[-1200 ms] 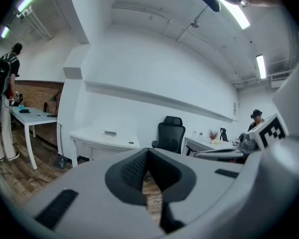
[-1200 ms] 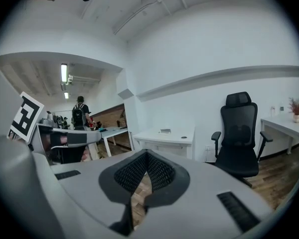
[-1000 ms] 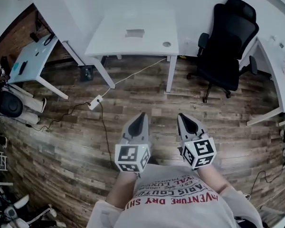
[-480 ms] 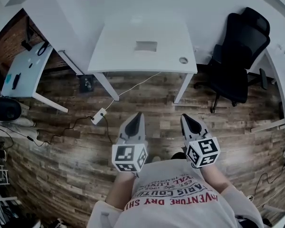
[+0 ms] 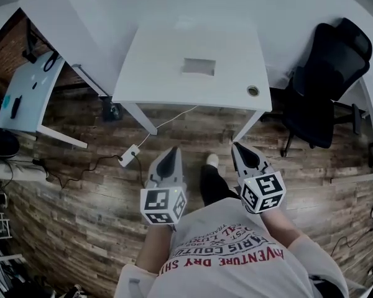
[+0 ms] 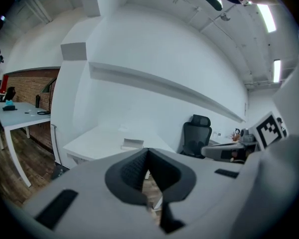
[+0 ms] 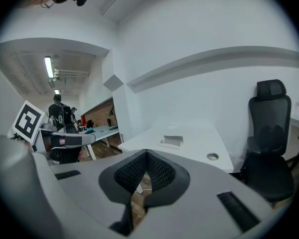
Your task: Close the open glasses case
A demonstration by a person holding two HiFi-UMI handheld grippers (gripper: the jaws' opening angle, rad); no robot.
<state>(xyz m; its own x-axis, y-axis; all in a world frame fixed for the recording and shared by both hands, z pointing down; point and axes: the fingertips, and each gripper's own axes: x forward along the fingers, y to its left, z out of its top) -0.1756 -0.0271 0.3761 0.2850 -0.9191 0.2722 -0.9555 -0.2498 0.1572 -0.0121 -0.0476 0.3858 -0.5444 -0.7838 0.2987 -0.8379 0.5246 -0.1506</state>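
The open glasses case [image 5: 199, 66] lies pale and box-like near the middle of a white desk [image 5: 150, 73], also visible far ahead in the left gripper view [image 6: 132, 144] and the right gripper view [image 7: 171, 142]. My left gripper [image 5: 171, 151] and right gripper [image 5: 237, 148] are held side by side over the wooden floor, well short of the desk. Both are shut with nothing between their pads, as the left gripper [image 6: 147, 151] and right gripper [image 7: 146, 152] show up close.
A black office chair [image 5: 329, 85] stands right of the desk. A round cable hole [image 5: 253, 91] sits at the desk's near right corner. A power strip [image 5: 127, 155] and its cable lie on the floor. Another desk [image 5: 25, 92] stands at left. A person's foot [image 5: 211, 161] is stepping forward.
The desk and case have come nearer and lower in the head view as the person walks toward them. Both grippers stay shut, held in front of the body.
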